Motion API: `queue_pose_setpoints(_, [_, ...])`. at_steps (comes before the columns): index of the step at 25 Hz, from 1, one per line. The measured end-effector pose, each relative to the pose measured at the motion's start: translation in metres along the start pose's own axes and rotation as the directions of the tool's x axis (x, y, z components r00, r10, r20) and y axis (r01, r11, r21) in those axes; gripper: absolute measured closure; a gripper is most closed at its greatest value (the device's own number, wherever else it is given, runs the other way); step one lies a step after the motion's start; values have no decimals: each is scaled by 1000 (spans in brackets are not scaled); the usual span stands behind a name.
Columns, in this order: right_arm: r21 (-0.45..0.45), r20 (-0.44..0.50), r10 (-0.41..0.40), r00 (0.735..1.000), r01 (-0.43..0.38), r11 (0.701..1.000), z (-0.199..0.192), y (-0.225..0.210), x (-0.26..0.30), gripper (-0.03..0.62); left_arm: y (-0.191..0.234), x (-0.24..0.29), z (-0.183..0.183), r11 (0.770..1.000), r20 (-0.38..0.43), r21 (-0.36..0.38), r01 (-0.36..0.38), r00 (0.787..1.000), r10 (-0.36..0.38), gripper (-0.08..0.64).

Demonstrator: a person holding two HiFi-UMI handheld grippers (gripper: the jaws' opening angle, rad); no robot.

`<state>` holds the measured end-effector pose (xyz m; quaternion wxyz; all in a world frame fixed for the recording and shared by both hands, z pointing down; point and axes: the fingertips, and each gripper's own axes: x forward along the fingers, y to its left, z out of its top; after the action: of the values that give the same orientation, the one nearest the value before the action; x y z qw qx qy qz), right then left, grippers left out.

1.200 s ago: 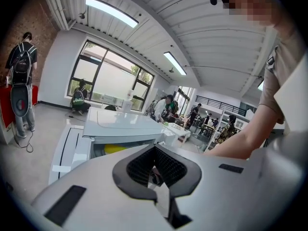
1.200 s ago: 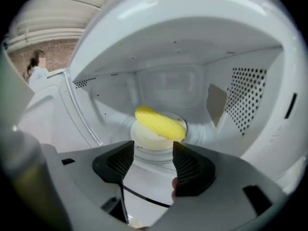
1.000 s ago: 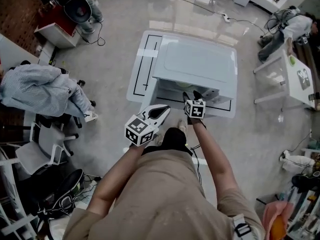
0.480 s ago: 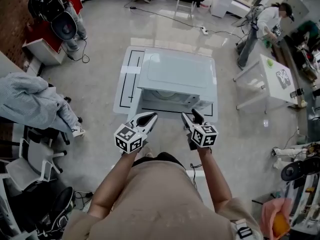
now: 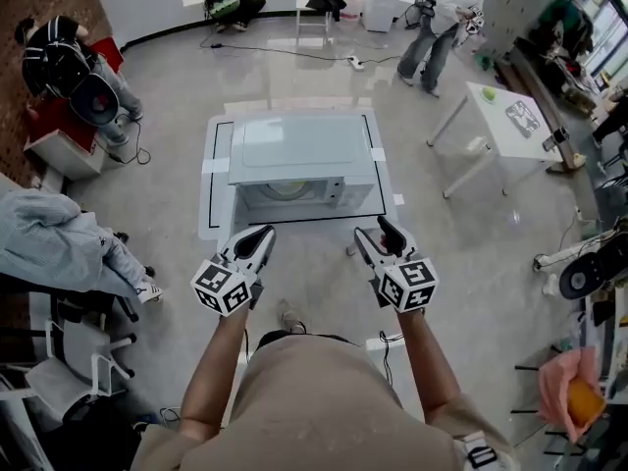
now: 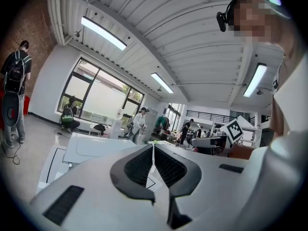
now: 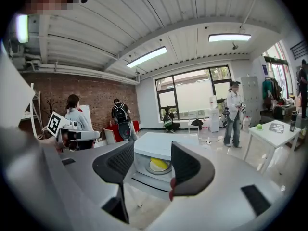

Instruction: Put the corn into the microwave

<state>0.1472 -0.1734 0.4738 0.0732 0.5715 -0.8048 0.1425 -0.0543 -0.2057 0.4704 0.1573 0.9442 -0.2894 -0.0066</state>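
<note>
The white microwave (image 5: 299, 145) stands on a low white board (image 5: 218, 204) with black lines. In its front cavity lies the yellow corn (image 5: 287, 190), on a pale plate. In the right gripper view the corn (image 7: 158, 164) shows between the jaws, far off inside the microwave (image 7: 161, 146). My right gripper (image 7: 153, 150) is open and empty; in the head view the right gripper (image 5: 378, 235) hangs short of the board's front edge. My left gripper (image 5: 257, 239) is shut with nothing in it, its pads (image 6: 163, 165) pressed together, with the microwave top (image 6: 96, 148) beyond on the left.
A white side table (image 5: 505, 116) with a small green object (image 5: 489, 93) stands at the right. A person (image 5: 442, 8) stands behind it; others (image 5: 59, 62) are at the left and back. A chair with clothes (image 5: 59, 243) is at the left. Cables cross the floor.
Both grippers have drawn back from the microwave toward my body; the right one was at the cavity mouth a second ago. The head view has backed away too.
</note>
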Motion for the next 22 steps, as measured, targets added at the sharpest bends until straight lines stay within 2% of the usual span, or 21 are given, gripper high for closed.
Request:
queue_pose_setpoints(4, [-23, 65, -36, 997, 37, 999, 12, -8, -59, 345, -43, 1, -8, 999, -16, 39, 10, 1000, -10, 558])
queue_pose_setpoints(8, [-20, 101, -79, 992, 82, 996, 5, -24, -121, 345, -96, -4, -22, 998, -24, 56, 24, 999, -23, 558])
queue_pose_setpoints(15, [13, 98, -157, 983, 156, 988, -34, -40, -216, 345, -166, -32, -44, 996, -26, 88, 25, 999, -22, 558])
queue_pose_setpoints(22, [50, 49, -178, 983, 176, 983, -84, -48, -268, 347, -195, -64, -75, 999, -25, 44, -30, 999, 31, 558])
